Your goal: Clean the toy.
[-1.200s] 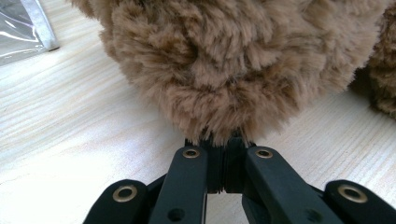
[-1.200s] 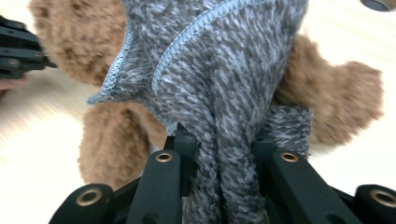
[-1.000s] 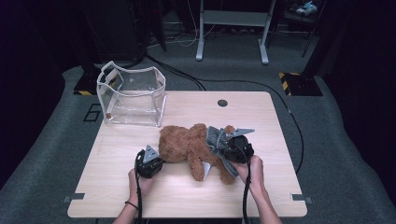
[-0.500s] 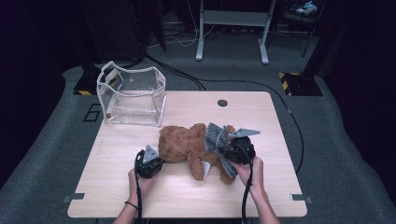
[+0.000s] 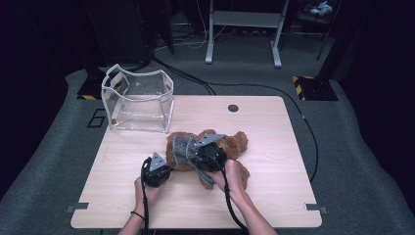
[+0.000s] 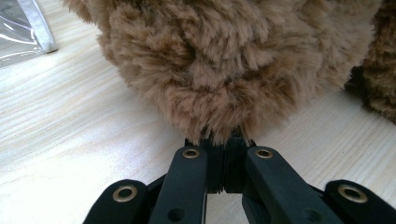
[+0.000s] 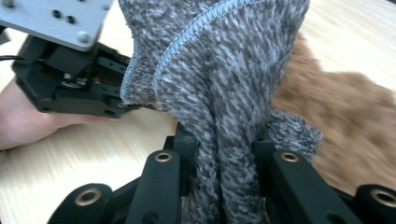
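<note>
Your left hand-held gripper (image 5: 157, 170) has its jaws pressed together on a tuft of fur on the brown teddy bear (image 5: 230, 145), pinning the toy where it lies on the bench (image 5: 274, 196), a little nearer you than the clear plastic bag (image 5: 138, 100). Your right hand-held gripper (image 5: 198, 155) is pinching a thick fold of the grey knitted garment (image 7: 219, 79), which bunches up between its jaws and stands over the bear's middle, just beside the left hand-held gripper.

The step in hand looks like working the knit along the bear's body, either drawing it off or pulling it on; I cannot tell which from here.

For the next move, hold the left pinch firm as an anchor and draw the knit steadily along the body rather than upward, so the bear does not lift or slide toward the bag.
</note>
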`<state>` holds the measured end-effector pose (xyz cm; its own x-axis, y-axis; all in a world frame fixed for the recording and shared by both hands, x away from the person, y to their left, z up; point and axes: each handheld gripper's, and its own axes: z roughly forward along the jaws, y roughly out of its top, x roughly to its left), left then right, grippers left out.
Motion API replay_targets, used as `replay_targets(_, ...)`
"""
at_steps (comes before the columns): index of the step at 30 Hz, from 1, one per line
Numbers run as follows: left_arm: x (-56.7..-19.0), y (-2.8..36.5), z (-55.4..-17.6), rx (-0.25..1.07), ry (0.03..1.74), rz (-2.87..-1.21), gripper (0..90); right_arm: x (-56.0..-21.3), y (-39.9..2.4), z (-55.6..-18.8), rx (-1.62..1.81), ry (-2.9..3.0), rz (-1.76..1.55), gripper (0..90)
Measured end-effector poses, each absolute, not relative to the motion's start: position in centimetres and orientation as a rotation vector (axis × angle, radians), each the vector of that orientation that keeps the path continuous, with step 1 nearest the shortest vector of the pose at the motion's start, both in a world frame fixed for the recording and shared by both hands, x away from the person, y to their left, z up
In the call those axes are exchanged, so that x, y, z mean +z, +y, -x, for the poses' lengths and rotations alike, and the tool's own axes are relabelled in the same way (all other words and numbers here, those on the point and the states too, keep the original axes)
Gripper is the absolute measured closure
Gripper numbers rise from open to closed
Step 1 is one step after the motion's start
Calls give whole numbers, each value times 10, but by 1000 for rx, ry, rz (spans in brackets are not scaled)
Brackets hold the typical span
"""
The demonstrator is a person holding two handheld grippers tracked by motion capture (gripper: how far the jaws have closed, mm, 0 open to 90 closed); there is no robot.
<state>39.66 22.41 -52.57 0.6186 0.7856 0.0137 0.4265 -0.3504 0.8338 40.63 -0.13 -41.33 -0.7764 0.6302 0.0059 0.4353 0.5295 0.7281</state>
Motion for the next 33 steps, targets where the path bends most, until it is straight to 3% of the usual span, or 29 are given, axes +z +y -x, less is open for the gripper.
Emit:
replay_targets(15,-526,224,-397,522,964,-1982,890,-432,21,-409,1025,2573,-914,727)
replay_targets(33,-526,224,-397,527,963,-1980,889,-430,-37,-408,989,2468,-1069,729)
